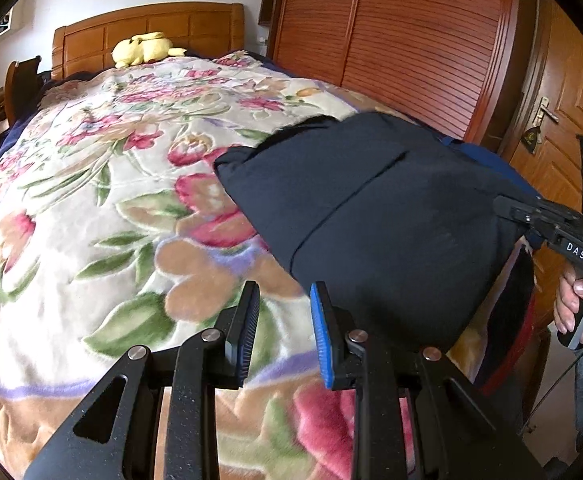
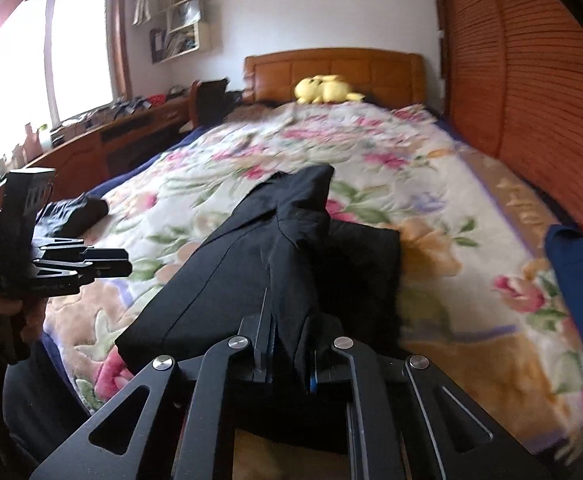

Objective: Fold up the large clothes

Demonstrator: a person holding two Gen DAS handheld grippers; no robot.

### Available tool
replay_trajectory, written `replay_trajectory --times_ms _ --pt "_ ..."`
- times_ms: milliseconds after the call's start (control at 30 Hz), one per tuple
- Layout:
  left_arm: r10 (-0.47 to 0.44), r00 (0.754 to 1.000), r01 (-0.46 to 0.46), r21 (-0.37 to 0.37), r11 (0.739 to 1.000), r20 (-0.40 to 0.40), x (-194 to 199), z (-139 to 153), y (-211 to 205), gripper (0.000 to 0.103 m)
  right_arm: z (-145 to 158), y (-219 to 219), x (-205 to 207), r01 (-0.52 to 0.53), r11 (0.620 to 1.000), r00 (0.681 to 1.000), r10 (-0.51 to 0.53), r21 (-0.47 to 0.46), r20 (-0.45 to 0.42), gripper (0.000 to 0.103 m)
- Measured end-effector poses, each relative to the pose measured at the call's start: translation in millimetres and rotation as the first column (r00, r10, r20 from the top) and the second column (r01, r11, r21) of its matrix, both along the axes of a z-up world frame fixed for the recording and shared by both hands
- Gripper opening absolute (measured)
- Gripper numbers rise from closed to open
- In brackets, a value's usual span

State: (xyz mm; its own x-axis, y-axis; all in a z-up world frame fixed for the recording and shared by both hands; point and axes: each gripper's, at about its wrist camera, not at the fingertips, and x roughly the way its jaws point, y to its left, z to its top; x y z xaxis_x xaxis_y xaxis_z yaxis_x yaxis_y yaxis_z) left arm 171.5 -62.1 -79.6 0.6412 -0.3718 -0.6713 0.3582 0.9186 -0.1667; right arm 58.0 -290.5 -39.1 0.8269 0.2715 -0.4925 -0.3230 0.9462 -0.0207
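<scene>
Bedroom with a floral blanket (image 1: 91, 200) across the bed: on it lies the dark garment (image 1: 371, 208), toward four o'clock of the bed. One bunched edge is pinched between the closed right gripper (image 2: 287, 344). At nine o'clock the left gripper (image 1: 283, 320) hovers, fingers parted, holding nothing. A yellow plush (image 2: 323, 90) sits at twelve.

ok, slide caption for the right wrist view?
Right claw shut on a folded dark navy garment over the floral blanket.
</scene>
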Motion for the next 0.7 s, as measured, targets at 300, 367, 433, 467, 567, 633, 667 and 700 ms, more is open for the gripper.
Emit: replay_trajectory --times_ms 300,367,433,467,567,633,667,700 --pt "-0.057 0.998 0.057 -0.027 0.998 -0.001 21.9 5.1 -17.4 0.027 -54.8 -40.6 2.5 0.097 0.994 0.982 -0.088 0.049 -0.165 0.011" --pt "-0.067 0.998 0.067 -0.001 0.998 -0.002 32.1 3.9 -23.6 0.027 -56.9 -35.8 1.9 0.106 0.993 0.982 -0.096 0.055 -0.161 0.013" --pt "-0.06 0.998 0.06 0.017 0.998 -0.002 42.0 2.0 -26.9 0.027 -57.8 -37.1 5.1 0.119 0.992 0.98 -0.11 0.047 -0.166 0.018" --pt "-0.057 0.998 0.057 0.022 0.998 -0.006 48.0 0.7 -28.3 0.027 -58.9 -36.0 5.9 0.127 0.991 0.979 -0.119 0.038 -0.166 0.023" --pt "-0.044 0.999 0.044 0.042 0.998 -0.021 68.0 -6.4 -32.2 0.027 -61.4 -29.0 11.4 0.141 0.99 0.976 -0.137 0.014 -0.17 0.035" --pt "-0.034 0.999 0.035 0.049 0.998 -0.032 80.1 -10.3 -35.0 0.027 -59.7 -29.5 9.4 0.153 0.988 0.974 -0.147 0.018 -0.17 0.044" --pt "-0.034 0.999 0.035 0.045 0.998 -0.034 84.2 -11.3 -35.9 0.027 -59.7 -31.9 8.7 0.16 0.987 0.973 -0.155 0.015 -0.169 0.051" --pt "-0.037 0.999 0.038 0.041 0.998 -0.037 88.1 -12.5 -37.4 0.027 -58.8 -34.5 7.2 0.172 0.985 0.971 -0.169 0.005 -0.168 0.062"
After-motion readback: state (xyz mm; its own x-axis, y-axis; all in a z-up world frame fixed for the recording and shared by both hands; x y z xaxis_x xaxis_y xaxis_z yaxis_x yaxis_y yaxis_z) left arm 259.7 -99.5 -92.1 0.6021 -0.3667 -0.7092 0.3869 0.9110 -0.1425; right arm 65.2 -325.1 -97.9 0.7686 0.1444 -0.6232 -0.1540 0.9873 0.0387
